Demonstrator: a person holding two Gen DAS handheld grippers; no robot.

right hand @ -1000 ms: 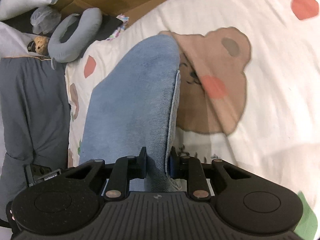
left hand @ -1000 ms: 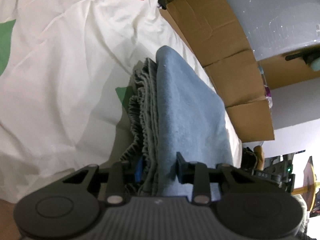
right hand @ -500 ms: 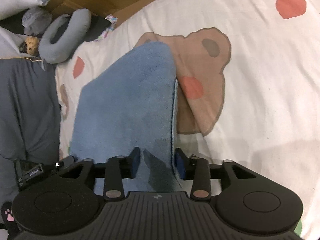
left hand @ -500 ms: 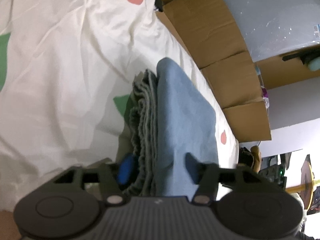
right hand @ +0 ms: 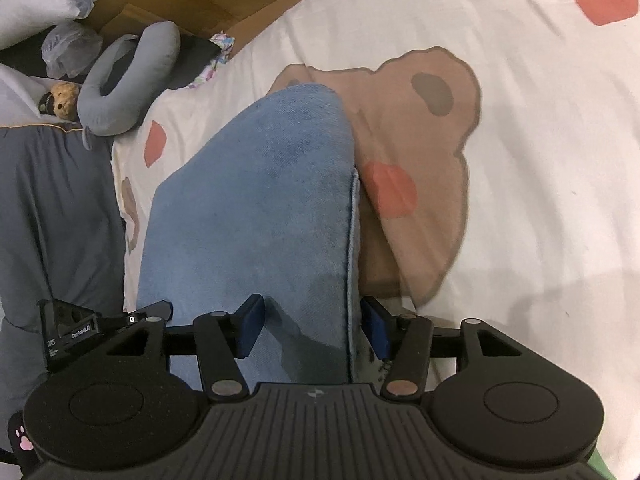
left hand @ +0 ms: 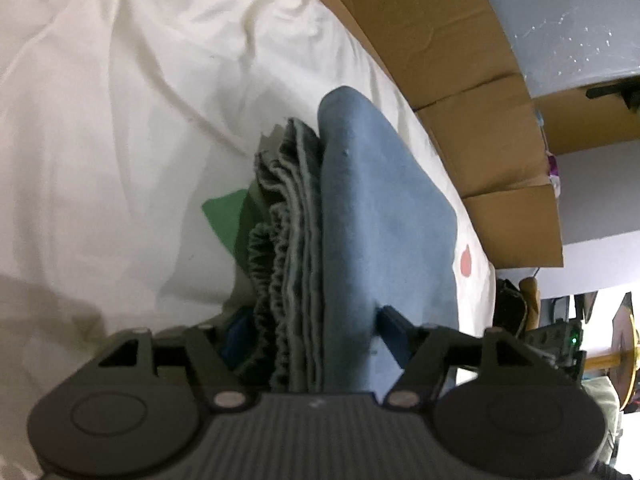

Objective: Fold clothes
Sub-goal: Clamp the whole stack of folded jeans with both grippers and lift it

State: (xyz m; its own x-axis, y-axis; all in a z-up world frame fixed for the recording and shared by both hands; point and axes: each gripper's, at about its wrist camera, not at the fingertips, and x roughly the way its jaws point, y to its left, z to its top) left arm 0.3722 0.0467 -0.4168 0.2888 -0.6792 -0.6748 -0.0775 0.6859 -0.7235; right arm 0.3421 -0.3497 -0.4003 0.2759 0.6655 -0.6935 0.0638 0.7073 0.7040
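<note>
While both tongs, left (left hand: pixel 308 332) and right (right hand: pixel 310 326), are opening to release it, the folded garment (right hand: pixel 256 216) lies between their jaws on the bed (right hand: pixel 540 160), near its edge.

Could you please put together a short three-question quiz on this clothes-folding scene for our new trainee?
1. True or false: the folded blue garment lies on a bedsheet printed with a bear.
2. Which edge of the folded garment lies between the fingers of the left tongs: A) a gathered, elastic-looking edge, B) a zip, C) a collar?
3. What stands beside the bed in the left wrist view?

Key:
1. True.
2. A. The ruffled grey-blue layers run between the fingers, with the pads clear of the cloth.
3. Flattened cardboard, leaning along the bed's far edge.
</note>
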